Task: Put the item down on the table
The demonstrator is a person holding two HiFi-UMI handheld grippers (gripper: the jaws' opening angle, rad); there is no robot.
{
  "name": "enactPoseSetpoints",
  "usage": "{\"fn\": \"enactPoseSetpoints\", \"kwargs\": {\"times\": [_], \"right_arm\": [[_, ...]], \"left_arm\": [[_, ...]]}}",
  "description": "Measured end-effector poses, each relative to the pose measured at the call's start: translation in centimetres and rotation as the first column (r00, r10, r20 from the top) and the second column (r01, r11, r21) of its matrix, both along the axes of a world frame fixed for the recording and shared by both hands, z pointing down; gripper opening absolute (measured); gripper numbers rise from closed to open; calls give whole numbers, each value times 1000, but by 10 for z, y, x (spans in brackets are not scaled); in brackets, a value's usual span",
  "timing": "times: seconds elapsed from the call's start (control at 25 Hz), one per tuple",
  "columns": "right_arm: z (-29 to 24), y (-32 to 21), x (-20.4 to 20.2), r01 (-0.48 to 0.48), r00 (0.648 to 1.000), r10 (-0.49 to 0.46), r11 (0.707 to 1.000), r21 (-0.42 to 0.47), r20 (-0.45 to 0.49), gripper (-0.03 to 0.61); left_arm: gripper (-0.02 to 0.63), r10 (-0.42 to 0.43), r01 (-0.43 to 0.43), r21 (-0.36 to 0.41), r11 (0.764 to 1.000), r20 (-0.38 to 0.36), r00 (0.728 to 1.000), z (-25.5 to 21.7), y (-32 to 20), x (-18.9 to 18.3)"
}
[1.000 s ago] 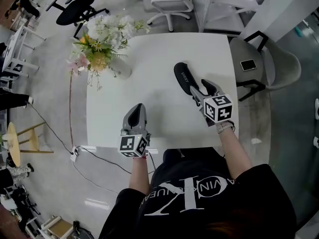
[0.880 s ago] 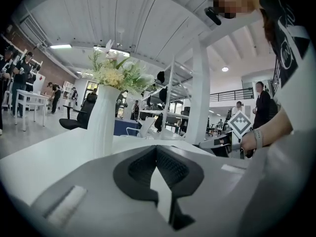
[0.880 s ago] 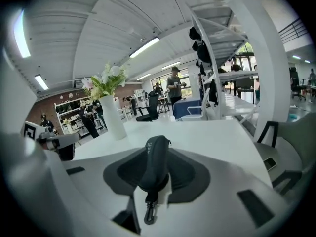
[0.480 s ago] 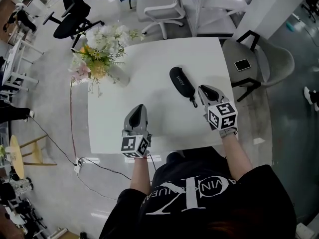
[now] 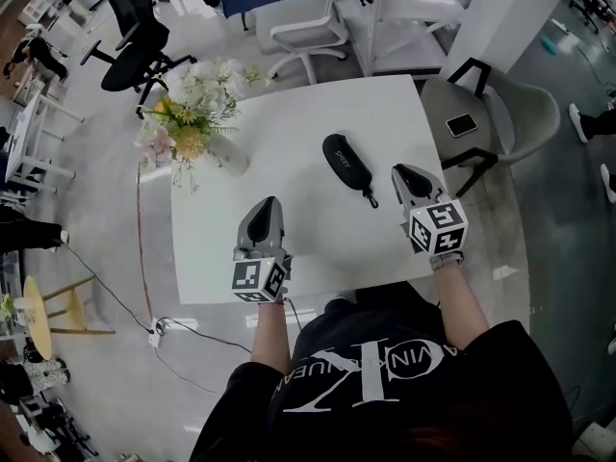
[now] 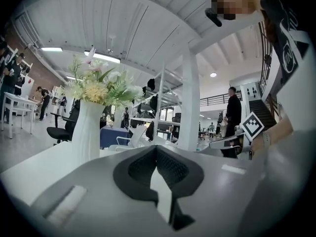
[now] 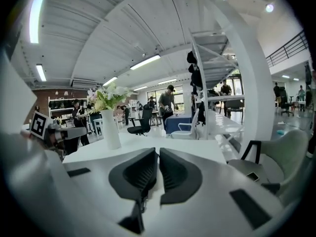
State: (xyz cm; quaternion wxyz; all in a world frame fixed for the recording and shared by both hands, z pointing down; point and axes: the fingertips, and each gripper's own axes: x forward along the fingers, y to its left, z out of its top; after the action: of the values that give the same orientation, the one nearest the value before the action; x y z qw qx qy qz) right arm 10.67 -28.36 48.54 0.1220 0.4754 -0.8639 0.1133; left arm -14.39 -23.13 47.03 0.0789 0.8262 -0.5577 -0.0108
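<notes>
The black oblong case point(image 5: 347, 165) lies flat on the white table point(image 5: 289, 133), right of the middle, with a short cord at its near end. My right gripper point(image 5: 401, 172) rests to the right of the case, a short gap away, shut with nothing between its jaws. In the right gripper view its jaws point(image 7: 158, 153) meet and the case is out of sight. My left gripper point(image 5: 265, 204) sits near the front edge, left of the case, also shut and empty point(image 6: 156, 150).
A white vase of flowers point(image 5: 207, 114) stands at the table's far left corner. A grey chair with a phone point(image 5: 461, 124) on its seat stands off the right edge. Office chairs point(image 5: 308, 17) are behind the table. A cable point(image 5: 140, 248) runs along the floor on the left.
The right gripper has drawn back from the case's near end toward the right front and closed its jaws empty. The case stays on the table. The left gripper has not moved.
</notes>
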Motion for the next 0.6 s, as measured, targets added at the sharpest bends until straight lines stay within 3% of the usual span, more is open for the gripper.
{"fn": "enactPoseSetpoints", "kwargs": {"times": [0.6], "right_arm": [[-42,4,-1,-9,1000,6,993,117,25,32]], "left_arm": [[12,1,-1,80,997,1,1000,-35,-9,-3]]}}
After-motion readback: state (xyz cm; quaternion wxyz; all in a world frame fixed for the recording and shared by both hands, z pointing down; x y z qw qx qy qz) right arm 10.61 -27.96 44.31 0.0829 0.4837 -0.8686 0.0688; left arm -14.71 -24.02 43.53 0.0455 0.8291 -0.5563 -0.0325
